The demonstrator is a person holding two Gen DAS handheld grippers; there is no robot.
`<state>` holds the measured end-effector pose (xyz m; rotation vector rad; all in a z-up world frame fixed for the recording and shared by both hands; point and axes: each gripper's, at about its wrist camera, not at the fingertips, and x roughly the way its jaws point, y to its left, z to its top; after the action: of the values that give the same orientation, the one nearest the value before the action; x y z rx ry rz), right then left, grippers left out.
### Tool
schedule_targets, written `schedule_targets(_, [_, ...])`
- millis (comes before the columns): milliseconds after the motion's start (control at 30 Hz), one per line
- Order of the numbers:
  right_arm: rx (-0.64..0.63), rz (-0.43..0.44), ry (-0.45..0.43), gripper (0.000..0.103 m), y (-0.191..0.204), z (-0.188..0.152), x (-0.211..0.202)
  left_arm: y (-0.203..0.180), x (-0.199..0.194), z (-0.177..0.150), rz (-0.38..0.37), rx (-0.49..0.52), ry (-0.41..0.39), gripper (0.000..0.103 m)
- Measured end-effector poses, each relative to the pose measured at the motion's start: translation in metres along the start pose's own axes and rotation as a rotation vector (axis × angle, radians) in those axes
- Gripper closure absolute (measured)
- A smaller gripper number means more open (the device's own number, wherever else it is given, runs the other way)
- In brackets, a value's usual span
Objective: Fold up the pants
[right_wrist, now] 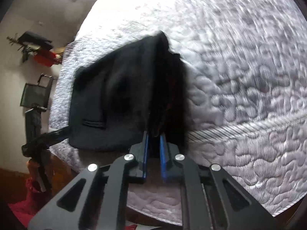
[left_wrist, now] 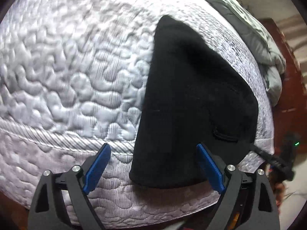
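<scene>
The black pants [left_wrist: 193,99] lie folded near the corner of the quilted white mattress [left_wrist: 67,61], long axis running away from its near edge. The right gripper [right_wrist: 153,140] is clamped on their near edge, it seems, though blur hides the contact. The left gripper [left_wrist: 153,164] stands wide apart over the hem. A grey duvet [left_wrist: 255,38] is bunched beyond.

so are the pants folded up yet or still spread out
Partly folded: the black pants lie as one narrow doubled strip on the mattress, not laid out leg by leg. The right tool pinches a raised edge.
</scene>
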<state>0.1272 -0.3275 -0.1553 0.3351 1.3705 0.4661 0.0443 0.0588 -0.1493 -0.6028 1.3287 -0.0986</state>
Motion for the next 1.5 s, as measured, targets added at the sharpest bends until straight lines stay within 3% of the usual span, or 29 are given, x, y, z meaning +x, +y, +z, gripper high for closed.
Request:
schedule_targets(100, [0.016, 0.032, -0.021, 0.093, -0.006, -0.004, 0.002, -0.001, 0.010, 0.001, -0.022, -0.003, 0.018, 0.013])
schedule_targets(167, [0.005, 0.030, -0.022, 0.093, -0.006, -0.005, -0.002, -0.011, 0.010, 0.001, -0.049, 0.029, 0.009, 0.033])
schedule_targets(267, [-0.015, 0.011, -0.018, 0.093, 0.000, -0.003, -0.003, -0.016, 0.009, 0.002, 0.003, 0.033, 0.004, 0.048])
schedule_targets(333, [-0.024, 0.010, -0.024, 0.092, 0.007, -0.002, -0.003, -0.011, -0.003, 0.002, -0.041, 0.007, -0.013, 0.068])
schedule_targets(433, [-0.038, 0.010, -0.022, 0.092, 0.016, -0.001, -0.001, -0.004, -0.018, 0.002, -0.120, -0.025, -0.043, 0.073])
schedule_targets(533, [-0.018, -0.022, 0.018, 0.089, 0.015, -0.004, 0.014, 0.003, -0.001, 0.004, -0.039, 0.012, -0.015, 0.073])
schedule_targets(633, [-0.014, -0.020, 0.027, 0.087, 0.013, -0.007, 0.018, 0.000, 0.004, 0.002, -0.013, 0.045, -0.019, 0.069])
schedule_targets(700, [-0.031, -0.032, 0.023, 0.082, 0.017, -0.006, 0.013, -0.009, -0.003, 0.005, 0.011, 0.086, -0.029, 0.058])
schedule_targets(767, [-0.037, -0.046, 0.016, 0.067, 0.018, -0.003, 0.006, -0.016, -0.010, 0.011, 0.058, 0.125, -0.047, 0.041])
schedule_targets(833, [-0.049, -0.063, -0.014, 0.051, 0.021, 0.002, -0.006, -0.023, -0.020, 0.018, 0.060, 0.157, -0.082, 0.020])
schedule_targets(867, [-0.057, -0.064, -0.033, 0.035, 0.023, 0.005, -0.012, -0.025, -0.023, 0.023, 0.053, 0.166, -0.095, 0.017])
schedule_targets(933, [-0.066, -0.078, -0.054, 0.022, 0.028, 0.013, -0.020, -0.029, -0.025, 0.032, 0.054, 0.170, -0.096, 0.013])
schedule_targets(1100, [-0.075, -0.142, -0.025, 0.019, 0.029, 0.030, -0.009, -0.041, 0.003, 0.046, 0.102, 0.189, -0.021, 0.013])
schedule_targets(1300, [-0.036, -0.131, 0.051, 0.019, 0.018, 0.034, 0.022, -0.048, 0.037, 0.042, 0.053, 0.195, 0.049, 0.014])
schedule_targets(1433, [-0.006, -0.121, 0.087, 0.020, 0.011, 0.033, 0.041, -0.041, 0.042, 0.040, 0.023, 0.173, 0.074, 0.026])
schedule_targets(1500, [0.007, -0.063, 0.104, 0.033, 0.007, 0.032, 0.049, -0.037, 0.037, 0.041, 0.030, 0.157, 0.070, 0.036])
